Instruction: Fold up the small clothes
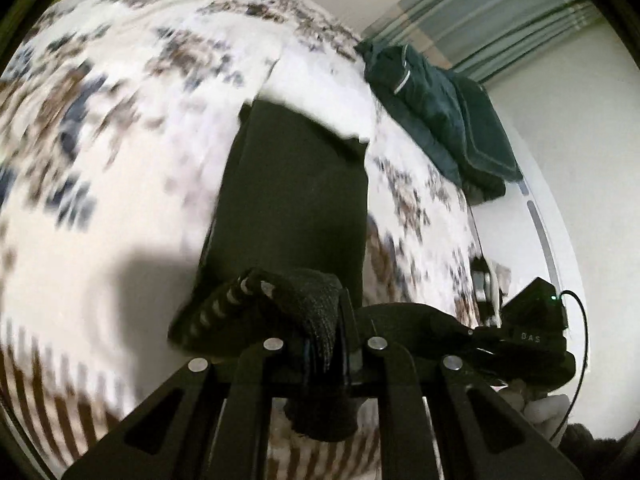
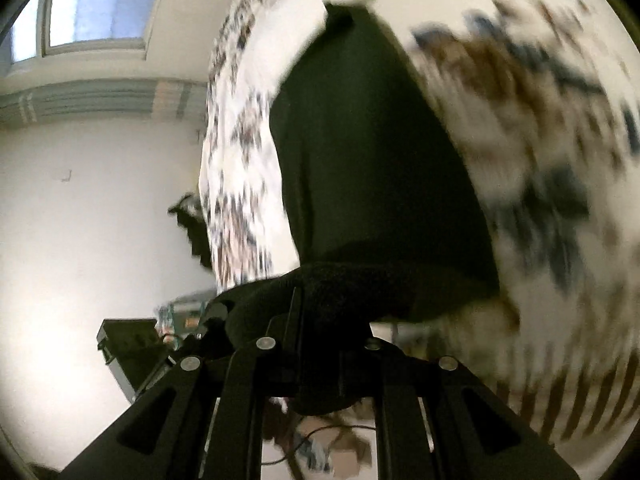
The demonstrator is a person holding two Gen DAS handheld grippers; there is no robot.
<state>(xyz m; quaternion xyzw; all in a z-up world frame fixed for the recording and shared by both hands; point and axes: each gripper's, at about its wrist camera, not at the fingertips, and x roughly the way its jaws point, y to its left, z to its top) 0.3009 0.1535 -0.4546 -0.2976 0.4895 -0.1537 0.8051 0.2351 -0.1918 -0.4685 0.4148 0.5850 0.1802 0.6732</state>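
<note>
A small black garment (image 1: 296, 200) lies stretched on a white bedspread (image 1: 120, 120) with a brown and blue pattern. My left gripper (image 1: 332, 344) is shut on the garment's near edge, where black fabric bunches between the jaws. In the right wrist view the same black garment (image 2: 376, 152) runs away from me, and my right gripper (image 2: 320, 344) is shut on its near edge. The other gripper (image 1: 532, 324) shows at the right of the left wrist view. Both views are blurred by motion.
A dark green jacket (image 1: 440, 120) lies at the far right edge of the bed. White walls (image 2: 80, 220) and a window (image 2: 96, 4) lie beyond. A dark box (image 2: 128, 340) sits low on the left in the right wrist view.
</note>
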